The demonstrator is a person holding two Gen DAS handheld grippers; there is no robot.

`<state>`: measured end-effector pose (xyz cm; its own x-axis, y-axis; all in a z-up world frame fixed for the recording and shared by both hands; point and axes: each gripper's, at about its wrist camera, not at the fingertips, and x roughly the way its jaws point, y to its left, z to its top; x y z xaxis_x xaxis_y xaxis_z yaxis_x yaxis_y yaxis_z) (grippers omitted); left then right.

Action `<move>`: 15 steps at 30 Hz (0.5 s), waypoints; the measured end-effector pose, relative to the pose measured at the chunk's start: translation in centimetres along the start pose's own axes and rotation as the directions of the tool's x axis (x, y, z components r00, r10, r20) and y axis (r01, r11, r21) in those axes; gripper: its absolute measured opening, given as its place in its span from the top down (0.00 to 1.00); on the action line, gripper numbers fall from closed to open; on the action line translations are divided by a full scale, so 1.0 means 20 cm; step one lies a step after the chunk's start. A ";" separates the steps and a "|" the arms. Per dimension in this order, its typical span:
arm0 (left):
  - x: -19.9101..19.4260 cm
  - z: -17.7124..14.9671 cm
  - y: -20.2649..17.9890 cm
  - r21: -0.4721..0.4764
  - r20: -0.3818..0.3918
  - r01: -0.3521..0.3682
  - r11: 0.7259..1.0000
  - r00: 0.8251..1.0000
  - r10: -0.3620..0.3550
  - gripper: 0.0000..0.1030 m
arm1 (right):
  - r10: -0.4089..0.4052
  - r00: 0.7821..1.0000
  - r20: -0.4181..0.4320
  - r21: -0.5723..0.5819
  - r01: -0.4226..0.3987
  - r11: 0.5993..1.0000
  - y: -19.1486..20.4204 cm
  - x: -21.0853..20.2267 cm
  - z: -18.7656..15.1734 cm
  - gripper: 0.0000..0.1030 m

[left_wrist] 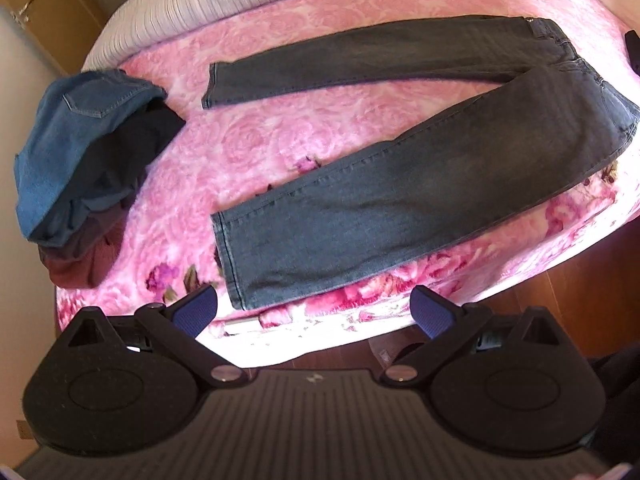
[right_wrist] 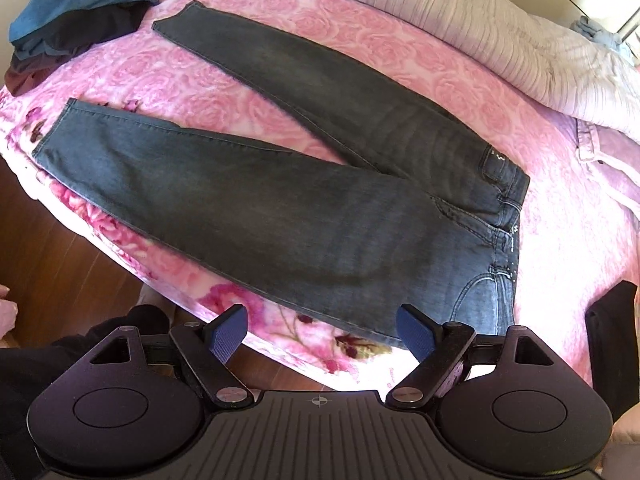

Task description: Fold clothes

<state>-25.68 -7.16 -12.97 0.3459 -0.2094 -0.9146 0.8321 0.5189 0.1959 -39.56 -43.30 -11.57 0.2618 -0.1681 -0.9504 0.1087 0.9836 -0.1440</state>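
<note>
Dark grey jeans (left_wrist: 420, 196) lie flat on the pink floral blanket (left_wrist: 248, 148), legs spread in a V, hems to the left, waistband to the right. They also show in the right wrist view (right_wrist: 304, 208). My left gripper (left_wrist: 316, 312) is open and empty, just short of the near leg's hem, above the bed's front edge. My right gripper (right_wrist: 320, 332) is open and empty, at the bed's edge just below the near leg close to the waistband.
A pile of folded clothes (left_wrist: 88, 168), blue denim on top, sits at the bed's left end and shows in the right wrist view (right_wrist: 76, 12). A pale striped quilt (right_wrist: 500, 36) lies along the far side. Wooden floor (left_wrist: 560, 292) lies below the bed edge.
</note>
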 end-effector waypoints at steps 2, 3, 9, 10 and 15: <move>0.01 -0.01 0.00 0.004 -0.007 0.001 1.000 1.000 -0.001 0.02 | 0.004 1.000 -0.005 -0.004 -0.004 1.000 0.01 0.01 0.02 0.18; 0.02 -0.01 0.00 0.004 -0.010 0.001 1.000 1.000 -0.001 0.02 | 0.008 1.000 -0.004 -0.005 -0.008 1.000 0.01 0.02 0.02 0.18; 0.04 -0.01 0.01 0.003 -0.023 0.007 1.000 1.000 -0.007 0.02 | 0.027 1.000 -0.002 -0.009 -0.027 1.000 0.02 0.09 0.01 0.18; 0.05 -0.01 0.01 0.007 -0.025 0.005 1.000 1.000 -0.005 0.02 | 0.030 1.000 -0.002 -0.010 -0.030 1.000 0.02 0.11 0.01 0.18; 0.13 -0.01 -0.03 0.065 0.003 -0.004 0.998 1.000 0.004 0.02 | 0.045 0.999 0.006 -0.016 -0.045 0.999 0.02 0.17 0.01 0.18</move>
<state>-25.39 -7.90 -15.55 0.3504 -0.2102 -0.9127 0.8573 0.4645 0.2221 -38.50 -43.48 -14.74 0.2722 -0.1241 -0.9542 0.0813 0.9911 -0.1057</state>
